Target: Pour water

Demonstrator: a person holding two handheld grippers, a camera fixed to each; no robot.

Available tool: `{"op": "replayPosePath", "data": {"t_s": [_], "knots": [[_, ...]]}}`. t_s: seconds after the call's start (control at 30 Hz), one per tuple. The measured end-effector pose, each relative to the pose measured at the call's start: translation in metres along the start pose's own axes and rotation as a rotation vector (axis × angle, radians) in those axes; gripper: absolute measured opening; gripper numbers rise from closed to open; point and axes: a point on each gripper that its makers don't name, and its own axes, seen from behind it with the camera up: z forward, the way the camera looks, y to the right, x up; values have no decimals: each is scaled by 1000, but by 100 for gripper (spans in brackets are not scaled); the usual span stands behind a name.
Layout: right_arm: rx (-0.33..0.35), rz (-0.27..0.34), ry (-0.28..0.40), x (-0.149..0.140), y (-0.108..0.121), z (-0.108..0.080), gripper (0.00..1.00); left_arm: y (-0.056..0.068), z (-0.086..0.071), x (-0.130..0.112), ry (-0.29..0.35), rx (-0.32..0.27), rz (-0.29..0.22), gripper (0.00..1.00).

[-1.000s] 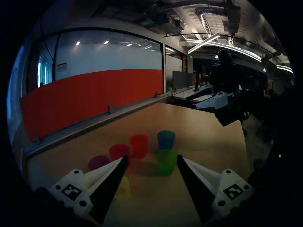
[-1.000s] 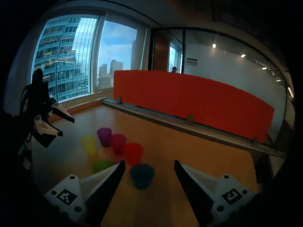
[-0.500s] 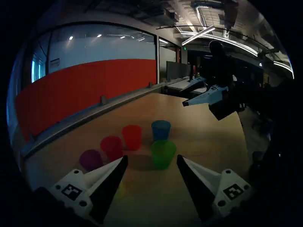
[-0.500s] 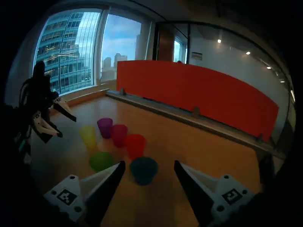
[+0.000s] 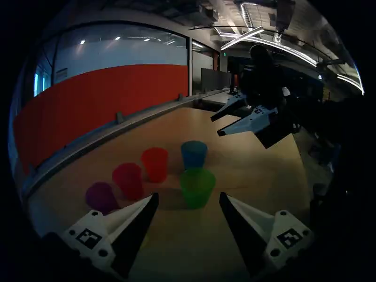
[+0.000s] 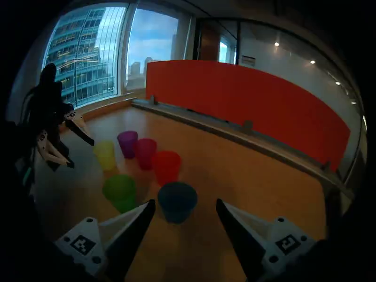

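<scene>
left tool (image 5: 188, 194) and right tool (image 6: 184, 201) gape empty; we'd pinch the seemingly light, thin green plastic cup (image 5: 197, 187) gently at mid-wall.

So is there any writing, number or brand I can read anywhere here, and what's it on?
Nothing here reads as text.
White sign on the glass wall: too small and blurred.
Square patterns on the left gripper: black-and-white codes, no words.
Coloured cups: no print visible.
</scene>
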Motion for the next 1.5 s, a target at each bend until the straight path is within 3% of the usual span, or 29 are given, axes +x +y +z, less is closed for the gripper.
{"op": "replayPosePath", "data": {"t_s": [0.47, 1.0, 1.5], "knots": [[29, -28, -78, -28, -6, 33, 100, 2, 25, -18, -56, 2, -14, 96], [73, -40, -131, -42, -15, 70, 100, 7, 45, -24, -71, -19, -28, 96], [94, -33, -142, -42, -19, 94, 97, 6, 51, -27, -75, -23, -38, 96]]}}
